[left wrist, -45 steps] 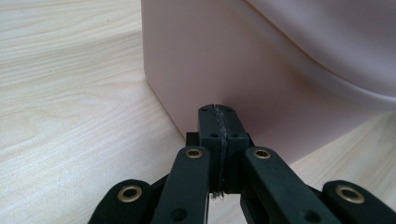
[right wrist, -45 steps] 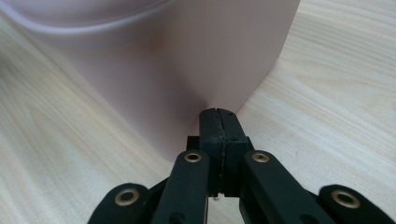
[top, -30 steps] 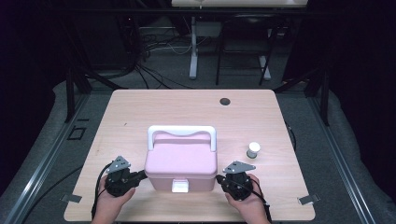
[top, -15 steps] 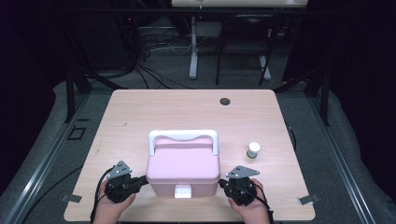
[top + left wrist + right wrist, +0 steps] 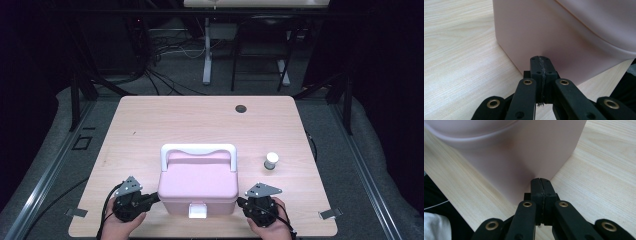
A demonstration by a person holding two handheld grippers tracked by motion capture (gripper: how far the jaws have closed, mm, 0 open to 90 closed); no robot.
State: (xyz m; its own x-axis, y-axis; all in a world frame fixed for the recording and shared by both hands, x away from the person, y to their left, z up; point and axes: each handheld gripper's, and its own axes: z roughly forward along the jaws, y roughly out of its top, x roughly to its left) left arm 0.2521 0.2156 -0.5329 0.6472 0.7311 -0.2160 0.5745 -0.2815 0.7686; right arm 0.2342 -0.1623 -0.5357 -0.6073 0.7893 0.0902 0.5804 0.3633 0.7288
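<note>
Wooden table [image 5: 150, 130] bears pink box [image 5: 198, 186], small white bottle [image 5: 271, 161] beside it.

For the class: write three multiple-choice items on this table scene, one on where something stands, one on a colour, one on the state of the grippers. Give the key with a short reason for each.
1. Where does the small white bottle stand in the high view?
A. to the right of the pink box
B. on top of the box's lid
C. at the table's far left corner

2. What colour is the handle of the pink box?
A. black
B. white
C. green

3. How do the jaws of the left gripper and the right gripper stand?
A. both wide open
B. one open, one shut
C. both shut, with nothing between them

Key: 1 A, the bottle stands alone on the table beside the box's right side. 2 B, a white bar arches over the far edge of the lid. 3 C, in each gripper view the two jaws meet, tips at the box's side wall.
</note>
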